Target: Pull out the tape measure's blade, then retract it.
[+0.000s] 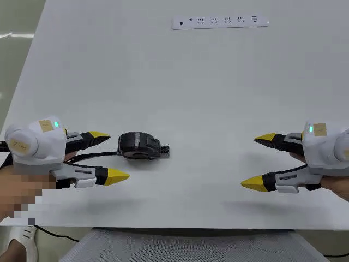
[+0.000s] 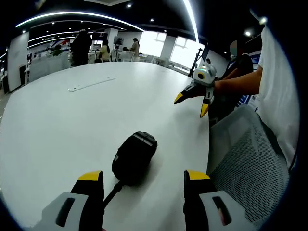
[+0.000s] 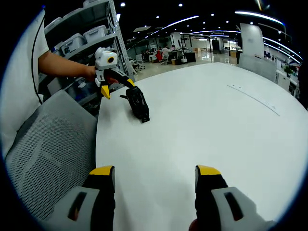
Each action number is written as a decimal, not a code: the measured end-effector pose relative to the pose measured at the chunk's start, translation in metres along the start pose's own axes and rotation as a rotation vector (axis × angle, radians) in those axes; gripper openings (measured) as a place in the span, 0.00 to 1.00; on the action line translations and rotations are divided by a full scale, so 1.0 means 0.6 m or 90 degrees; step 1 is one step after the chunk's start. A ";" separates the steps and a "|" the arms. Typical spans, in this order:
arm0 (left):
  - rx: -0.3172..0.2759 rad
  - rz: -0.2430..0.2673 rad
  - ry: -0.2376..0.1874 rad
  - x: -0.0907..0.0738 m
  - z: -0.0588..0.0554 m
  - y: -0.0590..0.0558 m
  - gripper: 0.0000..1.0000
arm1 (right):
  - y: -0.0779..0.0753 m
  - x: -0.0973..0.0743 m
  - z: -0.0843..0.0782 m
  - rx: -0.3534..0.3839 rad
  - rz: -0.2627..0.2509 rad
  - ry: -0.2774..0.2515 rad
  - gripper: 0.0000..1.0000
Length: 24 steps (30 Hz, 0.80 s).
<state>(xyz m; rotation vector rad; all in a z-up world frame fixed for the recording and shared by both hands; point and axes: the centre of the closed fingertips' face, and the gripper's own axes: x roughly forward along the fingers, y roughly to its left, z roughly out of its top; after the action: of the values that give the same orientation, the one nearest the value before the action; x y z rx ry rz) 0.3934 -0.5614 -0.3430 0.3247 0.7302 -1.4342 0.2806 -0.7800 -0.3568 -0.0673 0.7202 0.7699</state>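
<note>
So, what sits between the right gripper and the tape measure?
Nothing: bare white table between right gripper and tape measure, in the head view.

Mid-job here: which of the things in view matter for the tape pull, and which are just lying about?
For the job:
tape measure, blade not yet out
left tongs, open, right beside it
right tongs, open, well apart from it

Lying about:
power strip, at the far side
</note>
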 end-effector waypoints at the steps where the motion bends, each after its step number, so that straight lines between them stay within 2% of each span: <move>1: 0.002 -0.001 0.001 0.003 0.000 0.003 0.63 | -0.001 0.003 0.001 0.000 0.002 -0.001 0.68; 14: 0.058 -0.027 0.028 0.037 0.006 0.024 0.50 | -0.009 0.026 0.007 0.002 0.019 -0.007 0.65; 24: 0.085 -0.046 0.042 0.052 0.010 0.016 0.39 | -0.016 0.029 0.001 0.007 0.020 -0.006 0.62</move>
<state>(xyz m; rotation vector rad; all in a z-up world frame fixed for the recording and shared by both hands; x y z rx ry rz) 0.4035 -0.5877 -0.3603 0.4553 0.7074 -1.5502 0.2960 -0.7764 -0.3694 -0.0427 0.7181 0.7949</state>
